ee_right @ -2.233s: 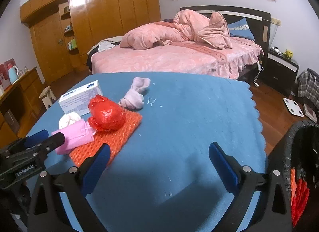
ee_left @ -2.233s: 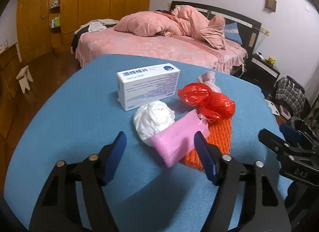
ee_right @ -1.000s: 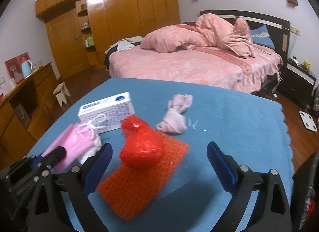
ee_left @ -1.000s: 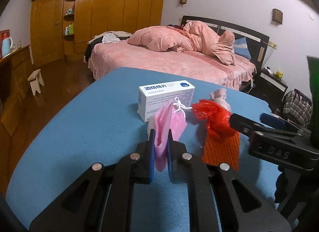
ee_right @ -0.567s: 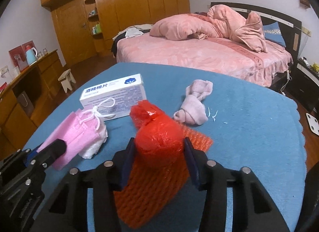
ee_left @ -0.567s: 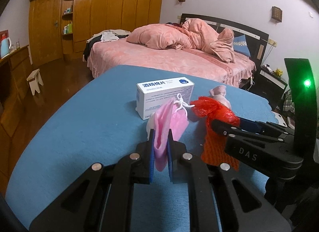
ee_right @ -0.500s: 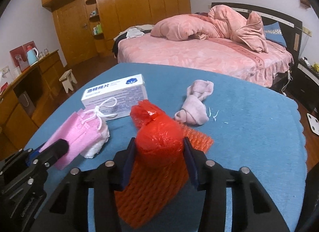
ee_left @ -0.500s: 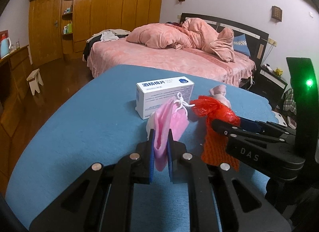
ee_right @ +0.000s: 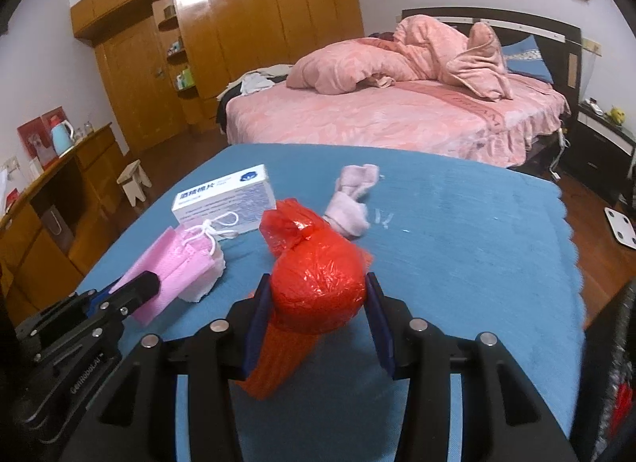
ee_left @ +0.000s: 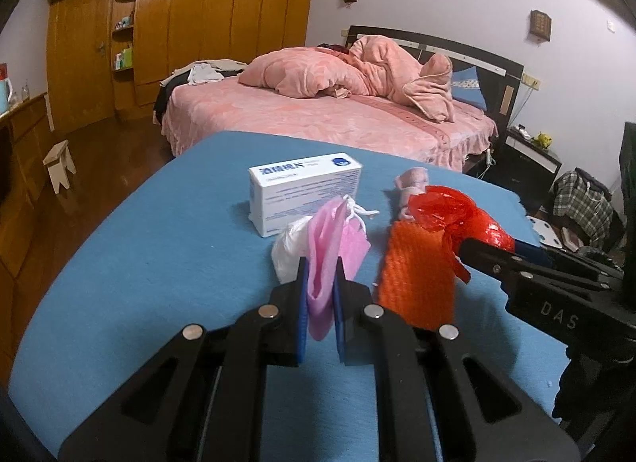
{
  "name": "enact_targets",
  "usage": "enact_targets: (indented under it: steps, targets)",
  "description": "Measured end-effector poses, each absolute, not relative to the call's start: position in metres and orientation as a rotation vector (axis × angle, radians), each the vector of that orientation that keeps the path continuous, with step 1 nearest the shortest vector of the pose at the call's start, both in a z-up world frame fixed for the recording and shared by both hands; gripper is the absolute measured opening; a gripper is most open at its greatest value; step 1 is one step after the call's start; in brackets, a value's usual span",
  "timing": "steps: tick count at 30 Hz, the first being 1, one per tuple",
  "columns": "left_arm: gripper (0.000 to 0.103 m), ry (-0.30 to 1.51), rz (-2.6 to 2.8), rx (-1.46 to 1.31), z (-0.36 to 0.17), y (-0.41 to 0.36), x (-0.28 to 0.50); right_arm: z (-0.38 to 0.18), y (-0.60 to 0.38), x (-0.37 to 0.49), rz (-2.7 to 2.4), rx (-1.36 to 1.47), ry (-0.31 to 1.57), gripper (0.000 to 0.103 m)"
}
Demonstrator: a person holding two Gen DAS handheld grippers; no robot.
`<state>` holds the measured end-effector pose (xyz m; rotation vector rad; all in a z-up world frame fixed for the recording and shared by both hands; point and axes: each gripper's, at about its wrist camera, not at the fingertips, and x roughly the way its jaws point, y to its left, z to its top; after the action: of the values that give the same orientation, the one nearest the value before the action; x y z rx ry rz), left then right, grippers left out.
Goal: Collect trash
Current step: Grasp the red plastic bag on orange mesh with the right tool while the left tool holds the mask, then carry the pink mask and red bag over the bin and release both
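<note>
My left gripper (ee_left: 321, 275) is shut on a pink face mask (ee_left: 332, 247) with white ear loops, held over the blue table (ee_left: 159, 263). My right gripper (ee_right: 316, 303) is shut on a knotted red plastic bag (ee_right: 318, 275); the bag (ee_left: 457, 215) and the mask (ee_right: 179, 263) each show in the other wrist view too. An orange foam net (ee_left: 417, 267) lies under the bag. A white crumpled wad (ee_left: 288, 249) sits behind the mask. A white and blue box (ee_left: 304, 189) and a pink crumpled sock (ee_right: 353, 203) lie farther back.
A black bin (ee_right: 612, 374) with red trash inside stands off the table's right edge. Beyond the table are a pink bed (ee_left: 338, 120), a wooden wardrobe (ee_left: 179, 24), a small stool (ee_left: 59, 164) and a nightstand (ee_left: 528, 160).
My left gripper shut on the pink mask and raised it. My right gripper moved in and shut on the red bag, lifting it slightly off the orange net.
</note>
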<state>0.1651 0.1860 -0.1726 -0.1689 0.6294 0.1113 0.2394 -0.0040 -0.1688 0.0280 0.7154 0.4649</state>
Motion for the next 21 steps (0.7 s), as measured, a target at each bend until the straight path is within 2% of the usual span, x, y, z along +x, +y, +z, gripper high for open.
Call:
enact_targets:
  steps: [21]
  targets:
    - [0.010, 0.605, -0.047, -0.129, -0.152, 0.106, 0.148, -0.151, -0.098, 0.200, 0.332, 0.113, 0.696, 0.045]
